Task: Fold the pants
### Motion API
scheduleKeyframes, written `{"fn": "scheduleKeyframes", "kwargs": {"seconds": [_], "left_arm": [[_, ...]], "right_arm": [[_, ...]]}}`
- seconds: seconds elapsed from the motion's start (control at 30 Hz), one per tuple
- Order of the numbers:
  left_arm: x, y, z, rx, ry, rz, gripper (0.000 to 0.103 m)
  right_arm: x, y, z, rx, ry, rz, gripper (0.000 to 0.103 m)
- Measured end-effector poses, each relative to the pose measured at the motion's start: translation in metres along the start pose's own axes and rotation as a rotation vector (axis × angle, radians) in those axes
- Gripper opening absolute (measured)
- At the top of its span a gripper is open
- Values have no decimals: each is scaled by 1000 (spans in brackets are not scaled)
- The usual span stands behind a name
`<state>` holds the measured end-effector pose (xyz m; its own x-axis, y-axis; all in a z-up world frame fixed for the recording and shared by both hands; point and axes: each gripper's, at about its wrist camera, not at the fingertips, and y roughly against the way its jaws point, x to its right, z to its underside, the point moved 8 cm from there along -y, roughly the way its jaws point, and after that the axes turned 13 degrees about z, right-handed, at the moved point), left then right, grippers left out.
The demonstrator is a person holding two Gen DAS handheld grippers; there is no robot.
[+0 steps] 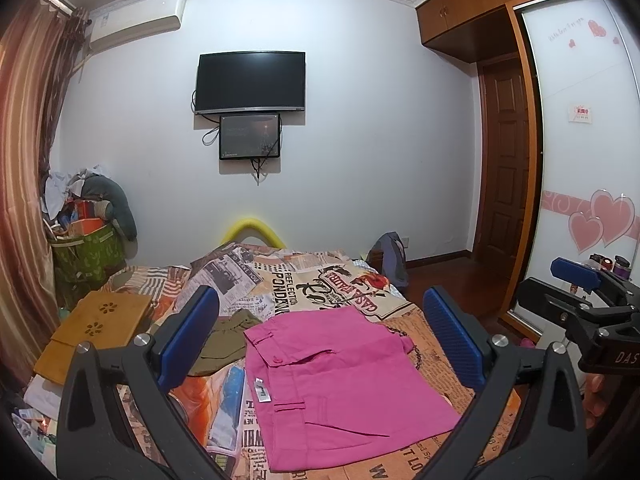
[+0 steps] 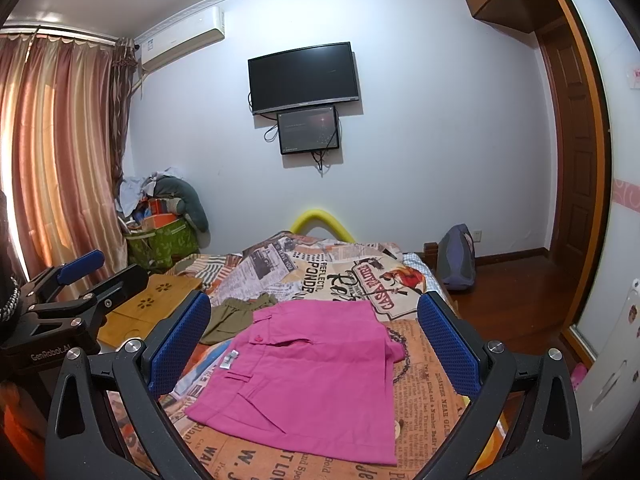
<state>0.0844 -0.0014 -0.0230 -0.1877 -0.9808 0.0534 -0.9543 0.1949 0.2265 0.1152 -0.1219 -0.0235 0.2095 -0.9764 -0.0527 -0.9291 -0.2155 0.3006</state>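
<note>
Pink pants (image 1: 336,384) lie folded into a flat rectangle on the bed, with the waistband, a button and a white label on their left side; they also show in the right wrist view (image 2: 316,376). My left gripper (image 1: 320,340) is open and empty, held above the pants. My right gripper (image 2: 316,344) is open and empty too, above the pants. The right gripper shows at the right edge of the left wrist view (image 1: 592,304), and the left gripper at the left edge of the right wrist view (image 2: 76,280).
The bed has a newspaper-print cover (image 1: 320,280). An olive-green garment (image 1: 224,340) lies left of the pants. A wooden lap tray (image 1: 96,328) sits at the bed's left. A full green bag (image 1: 88,248) stands by the curtain. A backpack (image 2: 456,256) leans at the bed's far right.
</note>
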Motion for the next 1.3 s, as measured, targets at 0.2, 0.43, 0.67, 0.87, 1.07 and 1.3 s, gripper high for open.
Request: {"fn": "scheduleKeyframes", "kwargs": {"seconds": [0.2,0.43,0.67,0.87,1.07,1.3], "left_arm": [[4,1,-1,5,-14,1,103],[6,0,0,6,-23,4,103],[7,0,0,6,-21,5,103],[6,0,1,7,-20,2,103],[1,-7,1,-10,-8,6,103],[-20,-38,18,-77,29,-6,103]], "right_arm": [[0,0,0,0,1,0,103],[0,0,1,0,1,0,103],[1,-1,2,-2,4,1,103],[1,-5,5,-9,7,4,103],[3,-14,10,-26,14,16,103],[24,-45,34,-105,34,83,103]]}}
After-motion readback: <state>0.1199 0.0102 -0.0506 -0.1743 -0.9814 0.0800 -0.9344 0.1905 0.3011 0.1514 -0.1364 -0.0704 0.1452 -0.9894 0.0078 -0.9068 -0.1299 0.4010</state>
